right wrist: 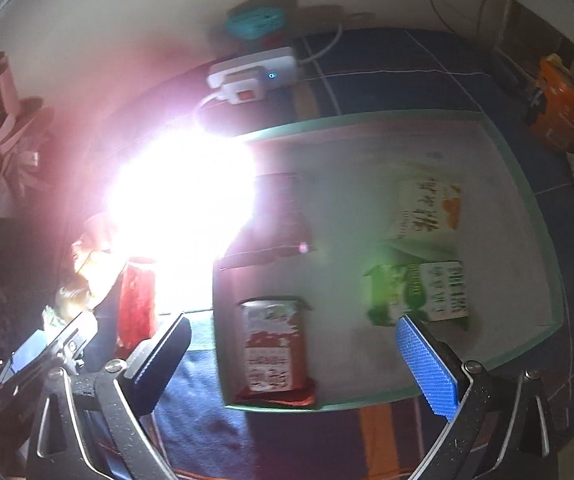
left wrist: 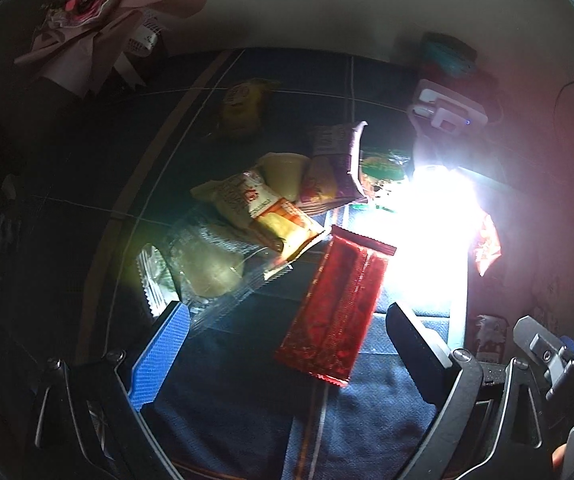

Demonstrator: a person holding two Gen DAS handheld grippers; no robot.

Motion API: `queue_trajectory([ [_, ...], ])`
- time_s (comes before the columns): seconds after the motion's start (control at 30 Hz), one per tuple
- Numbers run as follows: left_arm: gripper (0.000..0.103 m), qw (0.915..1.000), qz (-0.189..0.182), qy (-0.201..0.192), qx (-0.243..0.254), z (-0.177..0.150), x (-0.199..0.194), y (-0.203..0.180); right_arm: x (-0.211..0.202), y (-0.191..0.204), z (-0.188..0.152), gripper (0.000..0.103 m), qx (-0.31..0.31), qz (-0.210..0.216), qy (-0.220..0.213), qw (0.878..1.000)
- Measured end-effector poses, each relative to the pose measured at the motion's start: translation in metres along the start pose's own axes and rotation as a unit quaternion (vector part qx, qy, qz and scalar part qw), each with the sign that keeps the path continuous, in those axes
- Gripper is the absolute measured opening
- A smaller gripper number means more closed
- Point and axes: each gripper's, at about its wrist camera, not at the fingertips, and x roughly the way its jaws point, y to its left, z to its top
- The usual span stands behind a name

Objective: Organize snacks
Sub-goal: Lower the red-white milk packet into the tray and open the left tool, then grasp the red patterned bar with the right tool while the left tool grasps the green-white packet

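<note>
Left gripper [left wrist: 287, 344] with jaws spread wide and holding nothing, above a red wrapper [left wrist: 337, 308] on the dark blue cloth [left wrist: 247, 420]; heap of snack packets [left wrist: 255, 208] just beyond, bright lamp glare [left wrist: 435, 216] toward the cloth's right edge. Right gripper [right wrist: 293, 356] likewise wide open and empty, over the near edge of a green-rimmed tray [right wrist: 535, 208] holding a red packet [right wrist: 273, 354], a green packet [right wrist: 419, 294] and a pale packet [right wrist: 427, 210].

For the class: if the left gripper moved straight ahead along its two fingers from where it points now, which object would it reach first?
Most likely the long red snack packet, lying on the blue cloth between the open fingers of the left gripper. The pile of yellowish packets lies farther on. Depth is uncertain in this fisheye view.
</note>
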Motion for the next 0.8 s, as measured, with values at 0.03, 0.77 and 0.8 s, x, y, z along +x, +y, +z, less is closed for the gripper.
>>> queue_trajectory([
  [0.03, 0.099, 1.0000, 0.000, 0.001, -0.004, 0.000, 0.001, 0.003, 0.000, 0.004, -0.001, 0.103, -0.003, 0.000, 0.000, 1.000],
  [0.77, 0.099, 0.9956, 0.012, 0.018, -0.091, 0.007, 0.016, 0.091, 0.013, 0.119, -0.020, 0.103, -0.100, 0.004, 0.006, 0.995],
  [0.8, 0.099, 0.9950, 0.010, 0.020, -0.097, 0.007, 0.017, 0.097, 0.014, 0.124, -0.020, 0.103, -0.104, 0.005, 0.006, 0.995],
])
